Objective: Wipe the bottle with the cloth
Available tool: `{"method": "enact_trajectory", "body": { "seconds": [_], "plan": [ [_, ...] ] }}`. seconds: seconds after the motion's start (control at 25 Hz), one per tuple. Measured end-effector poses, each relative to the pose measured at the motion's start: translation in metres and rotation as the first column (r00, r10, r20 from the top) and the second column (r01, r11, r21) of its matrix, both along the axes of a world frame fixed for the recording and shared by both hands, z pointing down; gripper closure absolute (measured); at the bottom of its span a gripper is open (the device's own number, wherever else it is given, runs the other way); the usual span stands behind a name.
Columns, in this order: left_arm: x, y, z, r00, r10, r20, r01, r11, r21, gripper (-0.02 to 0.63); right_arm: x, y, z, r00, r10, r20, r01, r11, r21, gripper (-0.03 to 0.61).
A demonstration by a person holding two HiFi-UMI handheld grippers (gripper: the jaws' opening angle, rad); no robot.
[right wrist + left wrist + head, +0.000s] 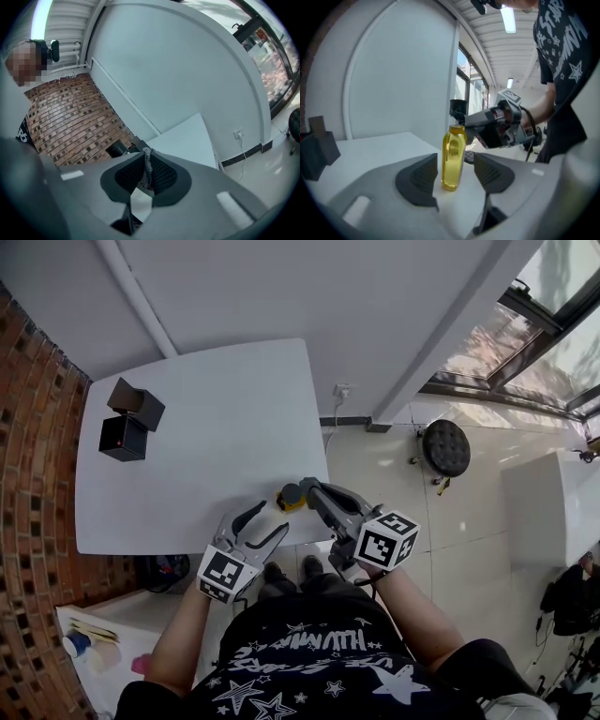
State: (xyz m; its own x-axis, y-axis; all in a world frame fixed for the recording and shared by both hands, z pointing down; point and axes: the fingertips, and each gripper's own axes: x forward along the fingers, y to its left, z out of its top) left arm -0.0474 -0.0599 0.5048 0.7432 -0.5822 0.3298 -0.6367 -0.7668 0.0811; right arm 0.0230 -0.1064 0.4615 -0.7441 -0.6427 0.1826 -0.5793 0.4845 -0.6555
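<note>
Clear bottle (453,159) of yellow liquid stands upright on table (379,147).

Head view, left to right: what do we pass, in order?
Two black boxes → left gripper → right gripper → round black tufted stool. Skipped the yellow plastic bottle: it overlaps the right gripper's tip.

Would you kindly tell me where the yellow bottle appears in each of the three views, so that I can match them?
Head view: the yellow bottle stands at the near edge of the white table, mid-picture, by the right tool.
Left gripper view: centre, upright on the table.
Right gripper view: not in it; the tool pinches a grey cloth.
Shared landmark: the black boxes on the table.
</note>
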Motion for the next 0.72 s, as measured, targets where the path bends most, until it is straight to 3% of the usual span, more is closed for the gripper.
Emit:
{"method": "enact_trajectory", "body": {
  "seconds": [0.2, 0.72],
  "plan": [
    [-0.004, 0.007, -0.012, 0.989, -0.139, -0.039, 0.140, 0.990, 0.006, 0.370, 0.002, 0.001, 0.016, 0.999, -0.015, 0.033, 0.017, 0.999, -0.050, 0.541],
    [0.000, 0.027, -0.016, 0.961, -0.269, -0.067, 0.267, 0.963, -0.040, 0.370, -0.004, -0.004, 0.086, 0.999, -0.022, -0.038, 0.015, 0.982, -0.186, 0.541]
  ]
}}
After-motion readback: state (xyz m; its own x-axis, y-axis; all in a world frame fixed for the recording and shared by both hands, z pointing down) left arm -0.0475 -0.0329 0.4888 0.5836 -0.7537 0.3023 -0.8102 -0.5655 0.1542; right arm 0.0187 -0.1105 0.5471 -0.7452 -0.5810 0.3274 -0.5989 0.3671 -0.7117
